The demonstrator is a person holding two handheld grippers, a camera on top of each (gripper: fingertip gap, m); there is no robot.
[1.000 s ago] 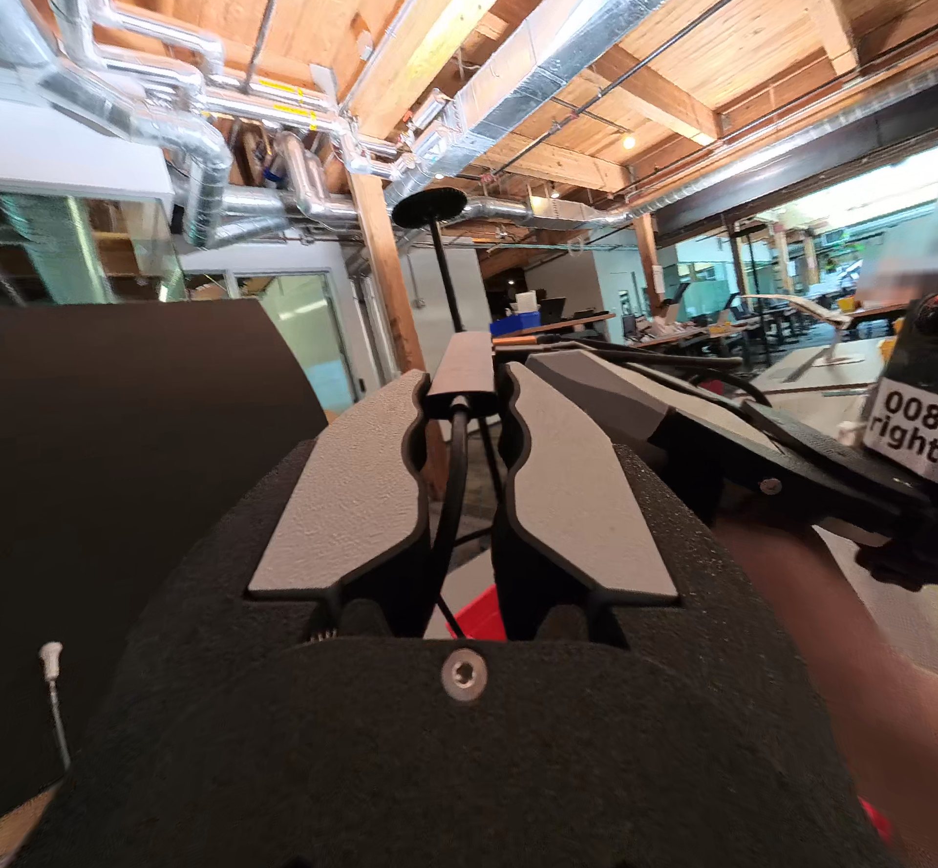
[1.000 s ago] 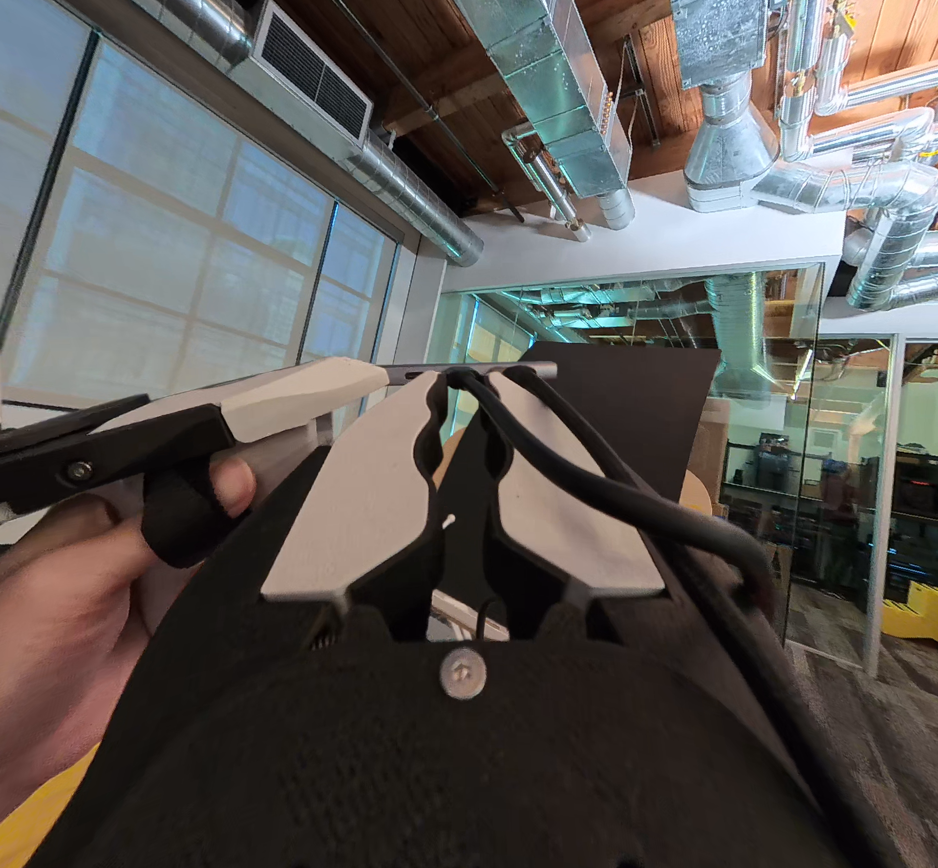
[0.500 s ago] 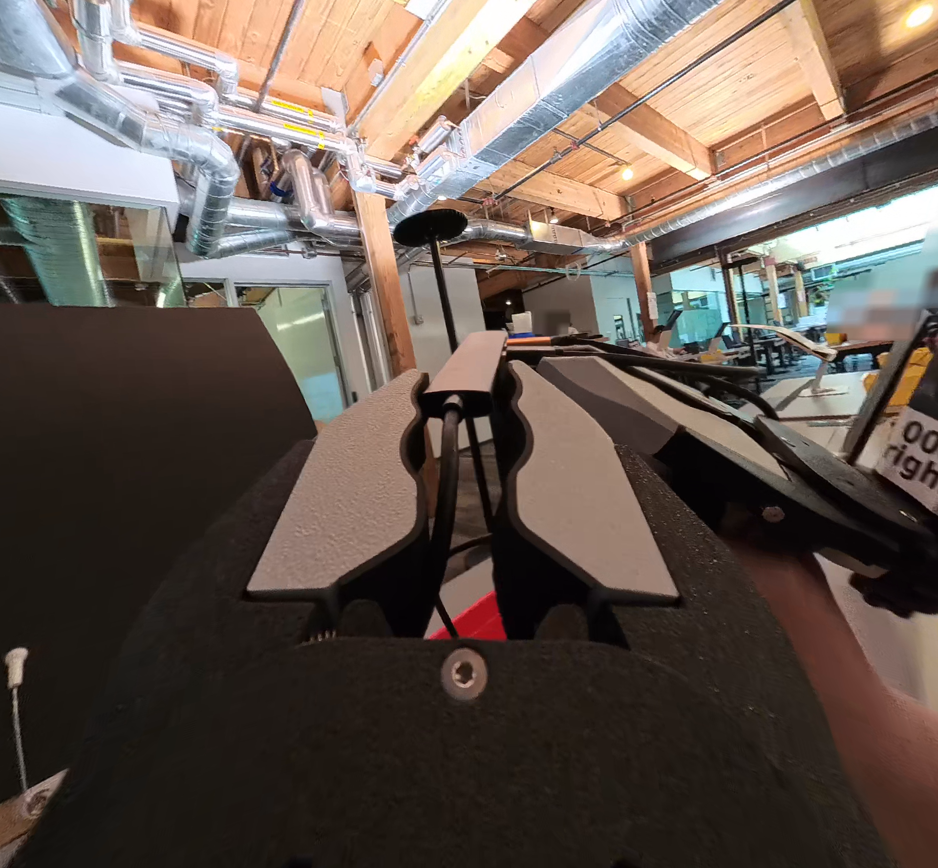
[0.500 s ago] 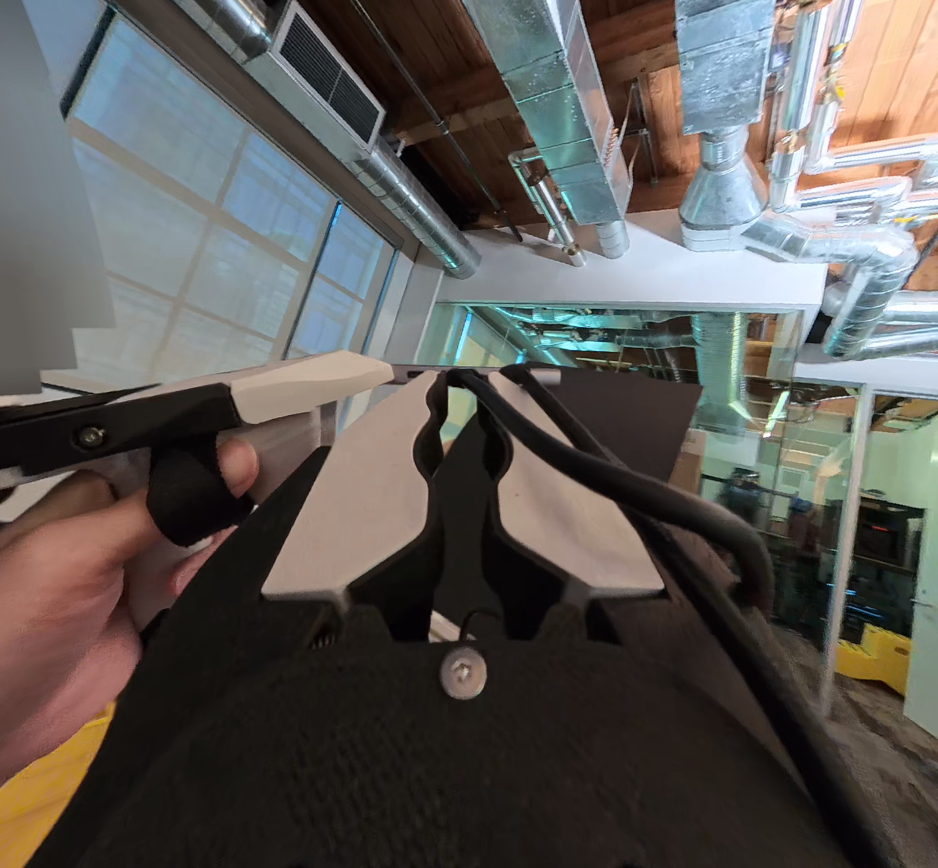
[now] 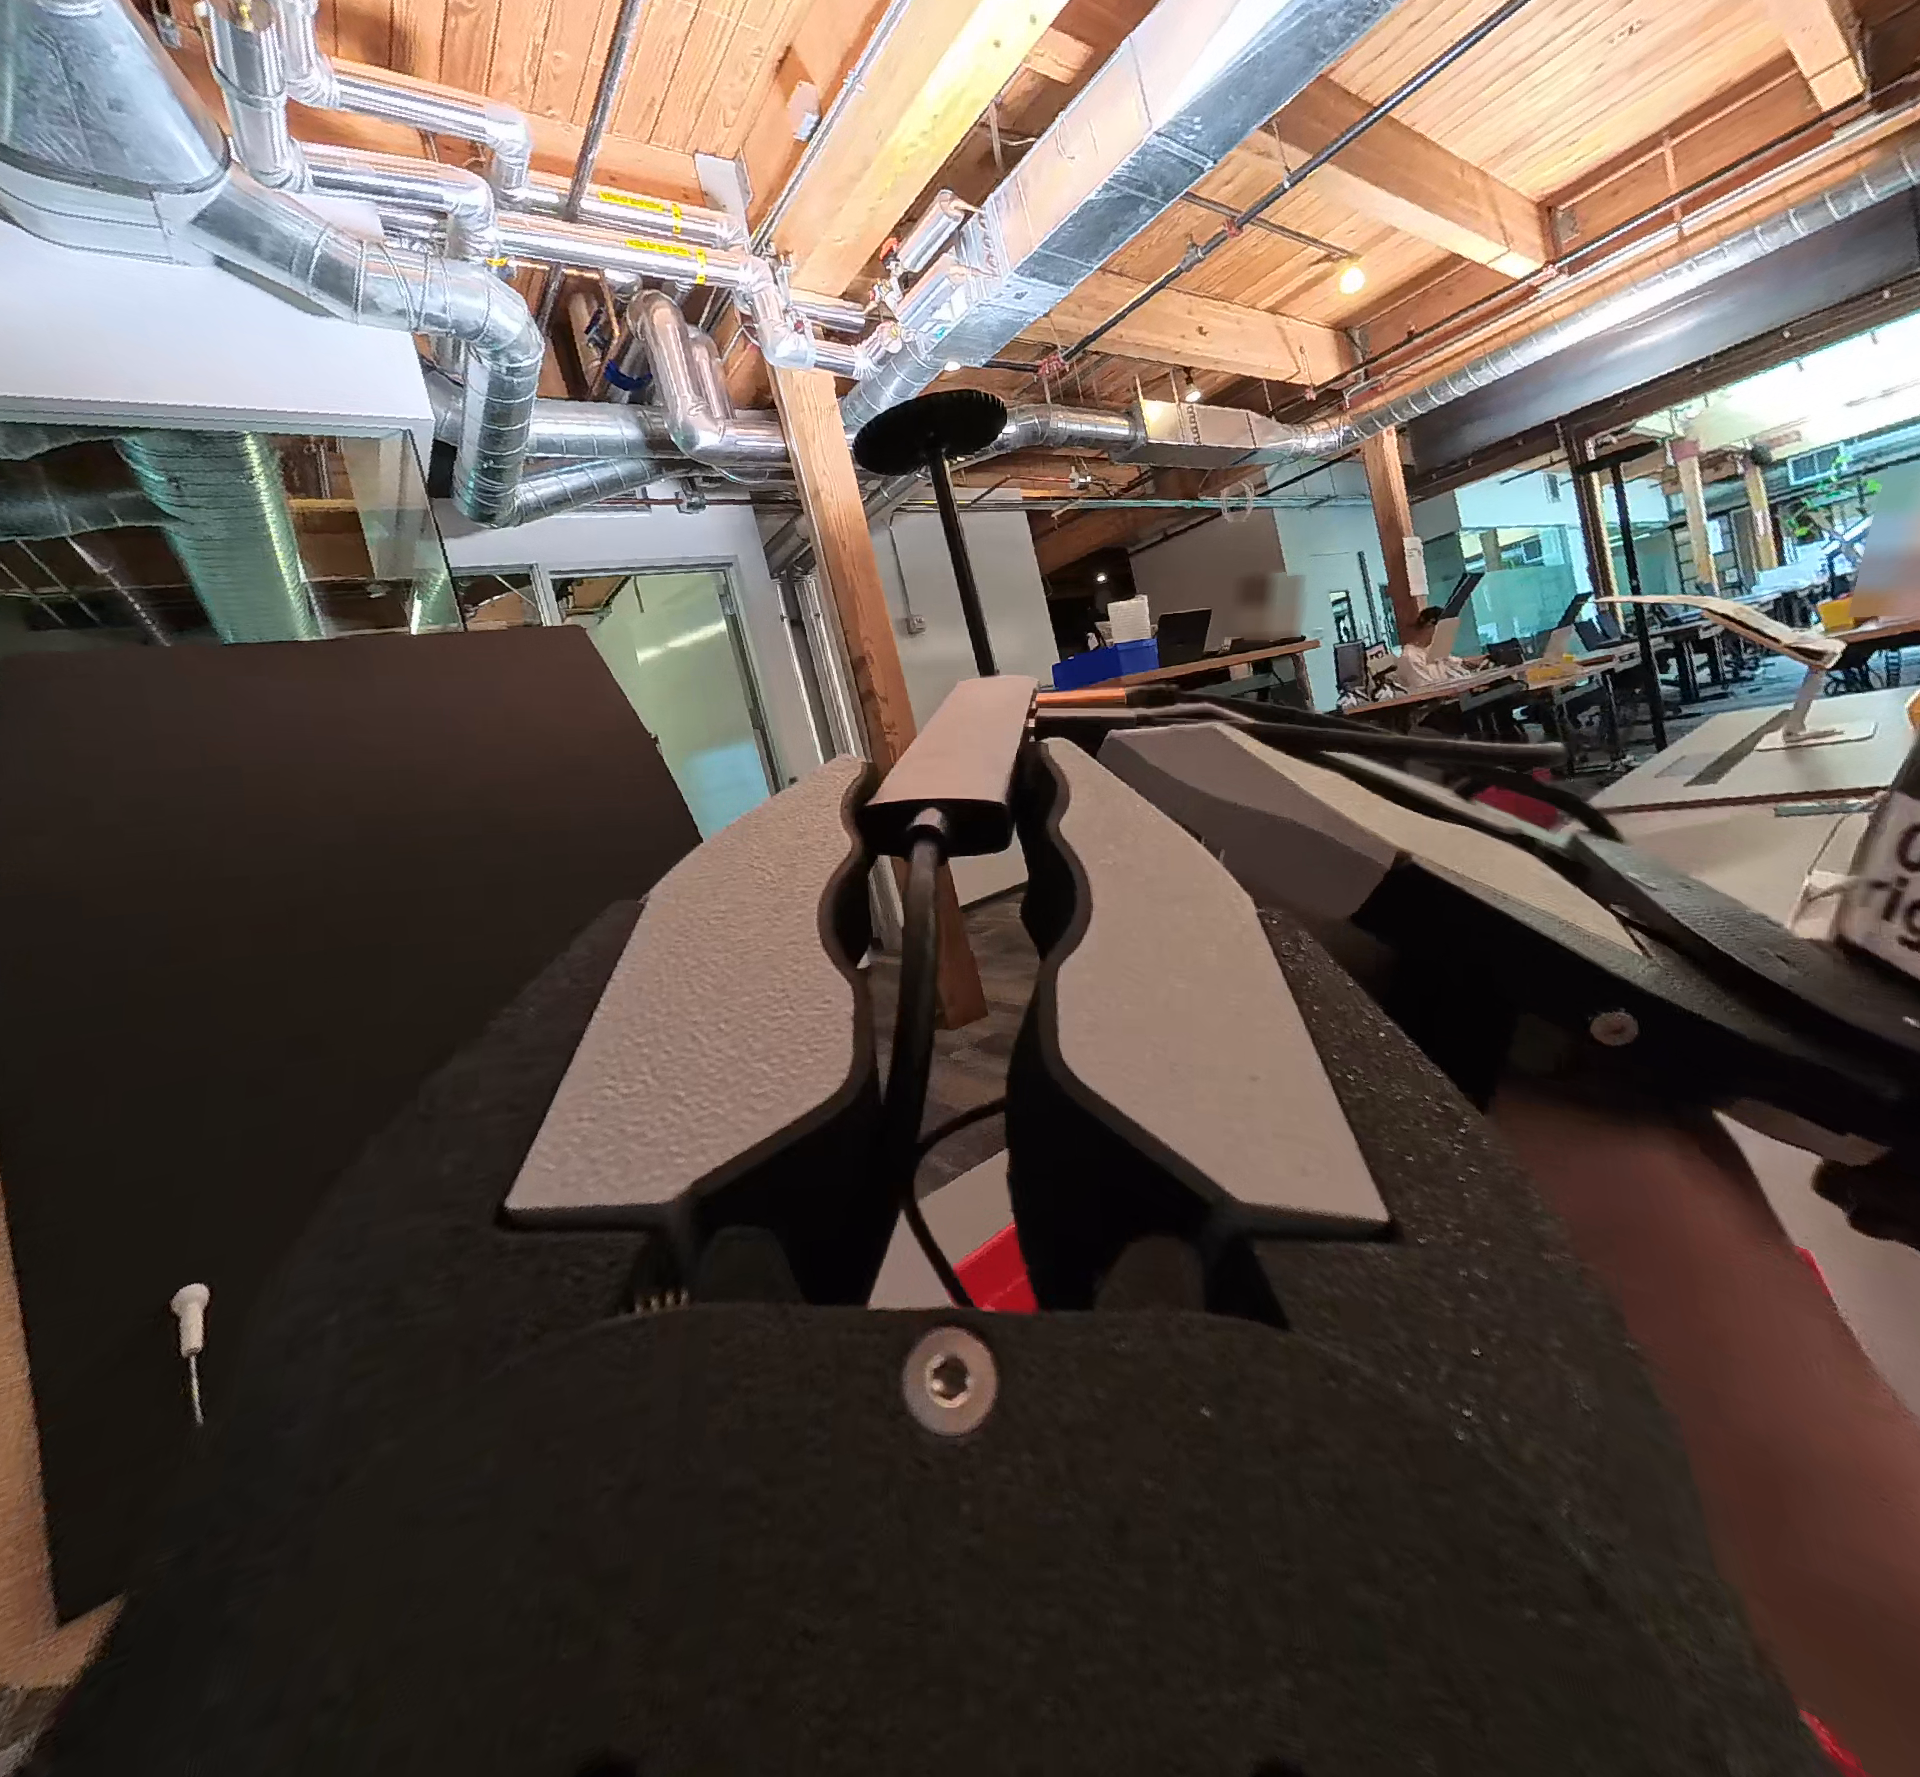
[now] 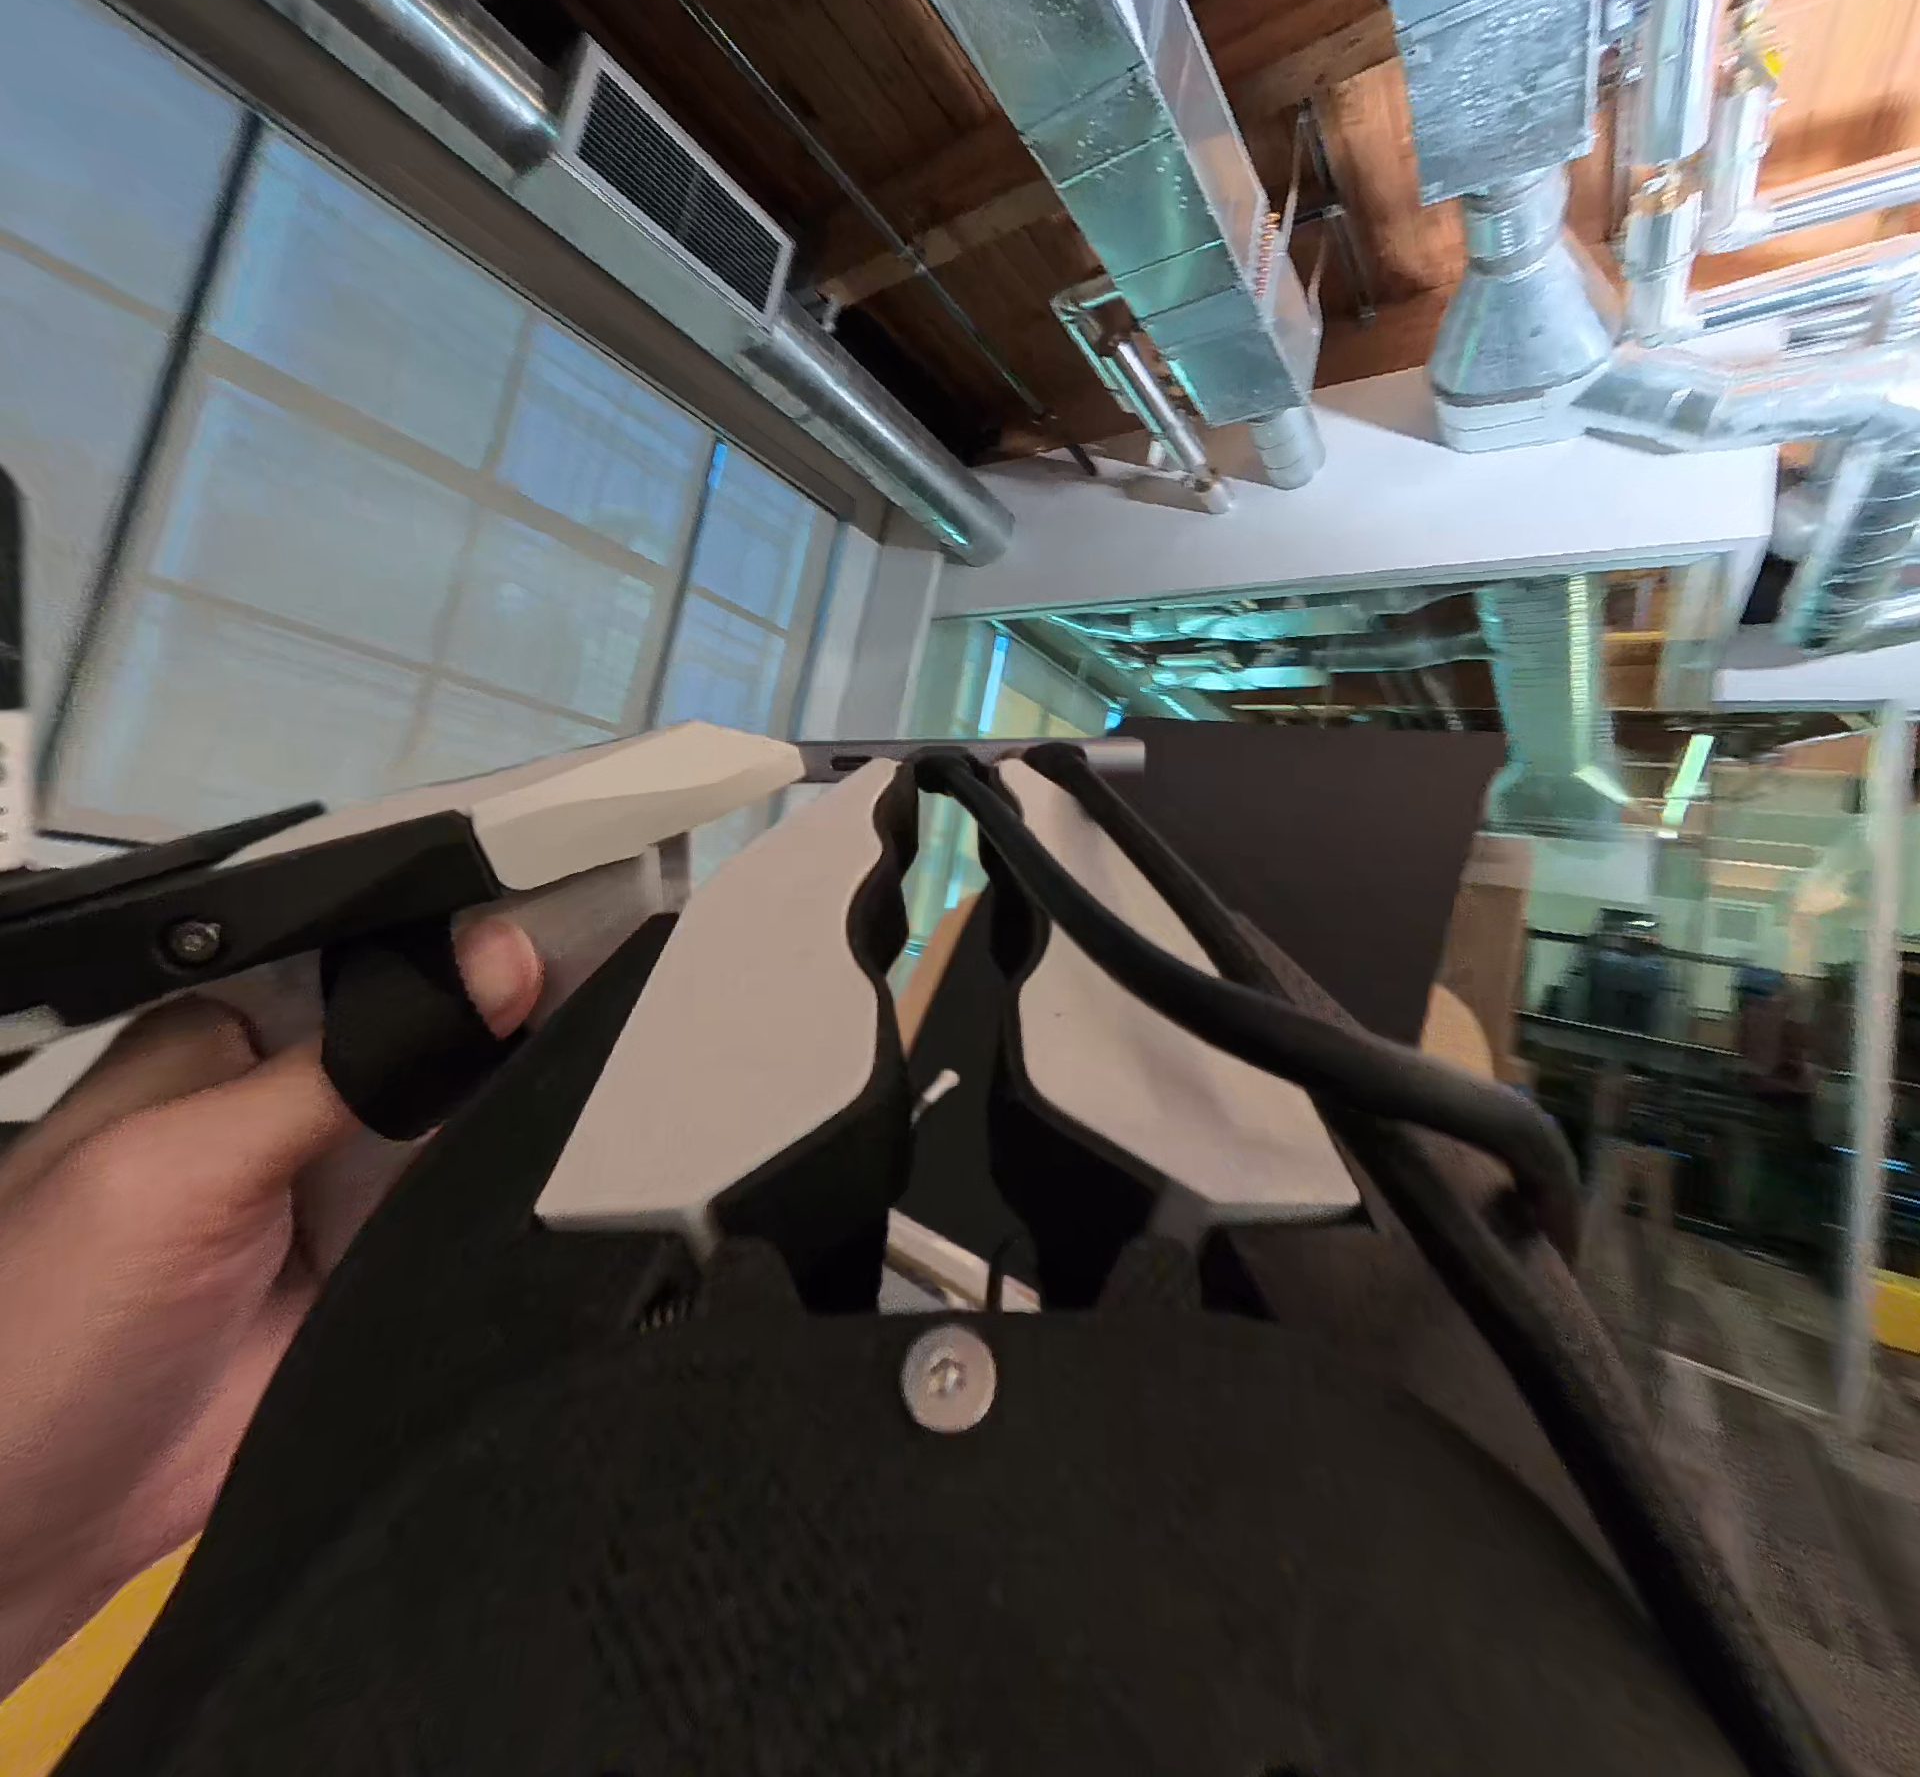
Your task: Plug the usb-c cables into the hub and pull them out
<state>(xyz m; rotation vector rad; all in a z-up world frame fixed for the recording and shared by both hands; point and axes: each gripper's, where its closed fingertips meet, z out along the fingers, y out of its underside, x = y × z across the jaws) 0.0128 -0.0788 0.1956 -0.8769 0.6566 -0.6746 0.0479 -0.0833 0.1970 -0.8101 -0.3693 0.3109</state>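
My left fingers [image 5: 727, 979] are clenched on the hub [image 5: 961, 756], a slim dark bar pinched near its near end between the two grey pads and pointing away from me, held up in the air with the timber ceiling and silver ducts [image 5: 1195, 127] behind it. The hub's own thin black lead [image 5: 914, 979] drops out of its near end and runs down between my left fingers. From my right side the hub [image 6: 1107, 753] shows edge-on as a thin grey strip lying across the tips of my right fingers [image 6: 769, 989]. Those fingers are closed on the plug end of a thick black usb-c cable [image 6: 1164, 974], right at the hub's edge; the plug sits against the hub, but I cannot tell how deep it is seated. That cable sweeps down to the right in a loop over the gripper body. A second black cable [image 6: 1143, 844] meets the hub just beside it, on the right. My left gripper [image 6: 665, 797] shows in the right view too, its pale finger coming in from the left to the hub, with my hand [image 6: 135, 1177] wrapped round its handle. A black panel [image 5: 260, 948] stands to the left, and a pale worktop [image 5: 1787, 771] lies off to the right, well apart.
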